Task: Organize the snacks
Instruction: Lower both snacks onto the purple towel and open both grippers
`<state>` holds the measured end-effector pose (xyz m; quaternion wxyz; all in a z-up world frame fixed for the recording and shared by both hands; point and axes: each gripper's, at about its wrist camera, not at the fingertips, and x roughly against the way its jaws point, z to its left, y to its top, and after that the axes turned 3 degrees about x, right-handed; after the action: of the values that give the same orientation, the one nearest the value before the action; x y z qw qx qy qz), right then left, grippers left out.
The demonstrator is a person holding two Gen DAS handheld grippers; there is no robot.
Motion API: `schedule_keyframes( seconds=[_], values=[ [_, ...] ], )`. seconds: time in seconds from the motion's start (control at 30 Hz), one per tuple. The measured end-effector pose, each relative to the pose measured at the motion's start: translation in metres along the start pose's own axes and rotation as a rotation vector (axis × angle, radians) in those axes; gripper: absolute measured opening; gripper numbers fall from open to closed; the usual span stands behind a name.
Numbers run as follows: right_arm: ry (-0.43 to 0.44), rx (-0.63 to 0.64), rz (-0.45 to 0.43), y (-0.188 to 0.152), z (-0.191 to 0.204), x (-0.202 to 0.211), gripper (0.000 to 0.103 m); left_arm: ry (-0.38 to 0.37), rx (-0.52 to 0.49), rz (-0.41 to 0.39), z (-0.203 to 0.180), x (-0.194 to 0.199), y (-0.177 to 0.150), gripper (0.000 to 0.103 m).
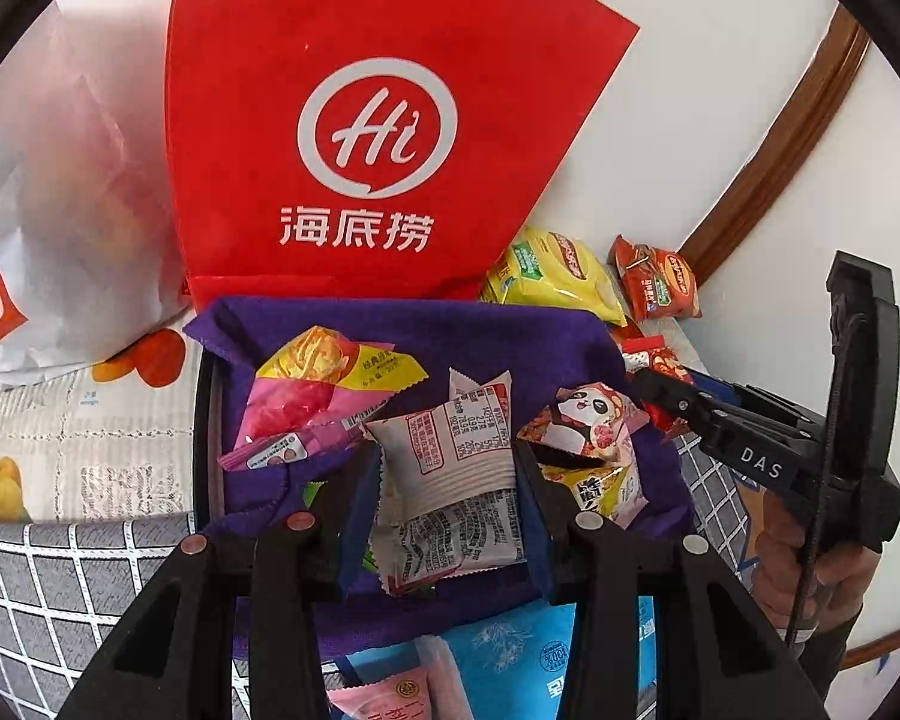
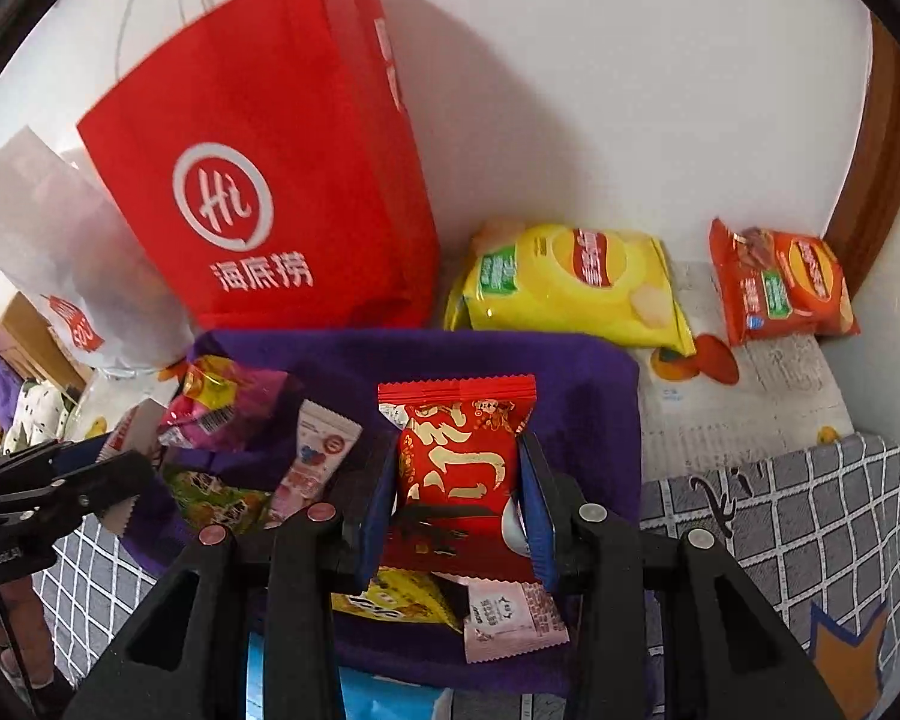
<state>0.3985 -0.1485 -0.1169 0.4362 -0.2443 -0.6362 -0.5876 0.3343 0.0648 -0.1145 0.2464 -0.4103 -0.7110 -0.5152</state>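
Note:
My left gripper (image 1: 447,468) is shut on a white snack packet with red print (image 1: 450,456), held above a purple cloth-lined basket (image 1: 450,330). In the basket lie a pink-yellow packet (image 1: 318,390) and a panda packet (image 1: 588,420). My right gripper (image 2: 459,474) is shut on a red packet with gold characters (image 2: 459,450), also over the purple basket (image 2: 570,372). The right gripper shows at the right of the left wrist view (image 1: 648,384), and the left gripper at the left edge of the right wrist view (image 2: 114,468).
A red Haidilao bag (image 1: 366,138) stands behind the basket against the wall, a white paper bag (image 1: 60,210) to its left. A yellow chip bag (image 2: 570,282) and an orange-red chip bag (image 2: 780,288) lie at the back right. A blue packet (image 1: 510,654) lies below the basket.

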Motion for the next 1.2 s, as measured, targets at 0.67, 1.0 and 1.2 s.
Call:
schedule_keyframes(
  seconds=[0.67, 1.0, 1.2],
  values=[
    [-0.017, 0.047, 0.067, -0.006, 0.009, -0.016, 0.039, 0.007, 0.022, 0.046, 0.000, -0.015, 0.000, 0.041],
    [-0.022, 0.042, 0.060, -0.005, 0.008, -0.014, 0.041, 0.002, 0.006, 0.064, -0.005, -0.022, -0.002, 0.041],
    [-0.017, 0.047, 0.047, -0.005, 0.009, -0.011, 0.049, 0.001, 0.003, 0.075, -0.006, -0.026, -0.003, 0.042]
  ],
)
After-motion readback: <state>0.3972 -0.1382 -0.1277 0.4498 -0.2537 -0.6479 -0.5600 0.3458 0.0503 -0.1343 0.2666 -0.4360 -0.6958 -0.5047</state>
